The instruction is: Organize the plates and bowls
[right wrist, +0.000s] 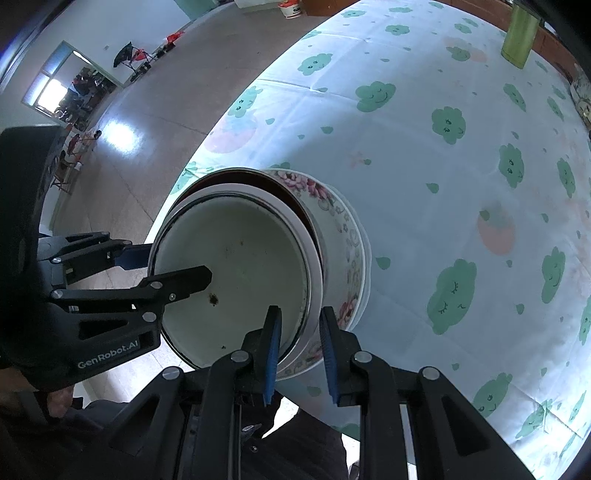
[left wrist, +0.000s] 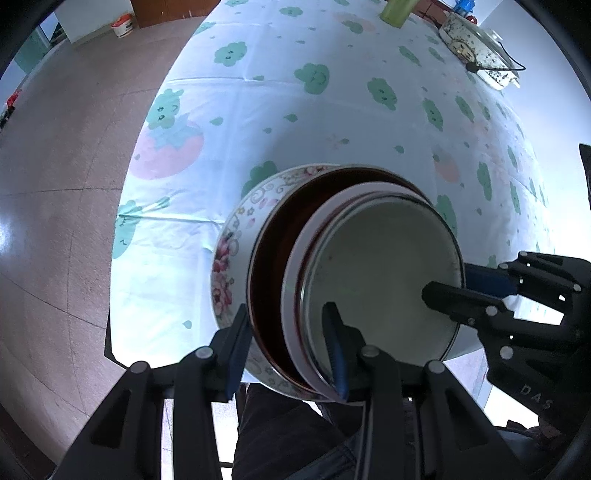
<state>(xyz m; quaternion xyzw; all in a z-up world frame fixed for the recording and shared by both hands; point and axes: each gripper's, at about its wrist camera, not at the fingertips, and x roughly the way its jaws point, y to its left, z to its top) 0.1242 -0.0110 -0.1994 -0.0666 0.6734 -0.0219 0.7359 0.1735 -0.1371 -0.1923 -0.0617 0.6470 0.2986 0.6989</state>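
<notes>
A nested stack of bowls (left wrist: 376, 273) is held above the near table edge: a cream-lined steel-rimmed bowl innermost, a white bowl, a dark red-lined bowl, and a floral bowl (left wrist: 236, 258) outermost. The floral bowl also shows in the right wrist view (right wrist: 347, 236), resting on a white plate (right wrist: 364, 258). My left gripper (left wrist: 288, 339) is shut on the stack's rims, one finger outside and one inside. My right gripper (right wrist: 299, 347) is shut on the rims at the opposite side. Each gripper shows in the other's view, the right gripper (left wrist: 454, 291) and the left gripper (right wrist: 159, 266).
The table (left wrist: 332, 110) wears a pale cloth with green cloud and strawberry prints. A green cup (left wrist: 397, 11) and a speckled white appliance with a cord (left wrist: 480, 51) stand at the far end. The tiled floor (left wrist: 55, 184) lies to the left. My dark-trousered legs (left wrist: 288, 435) are below.
</notes>
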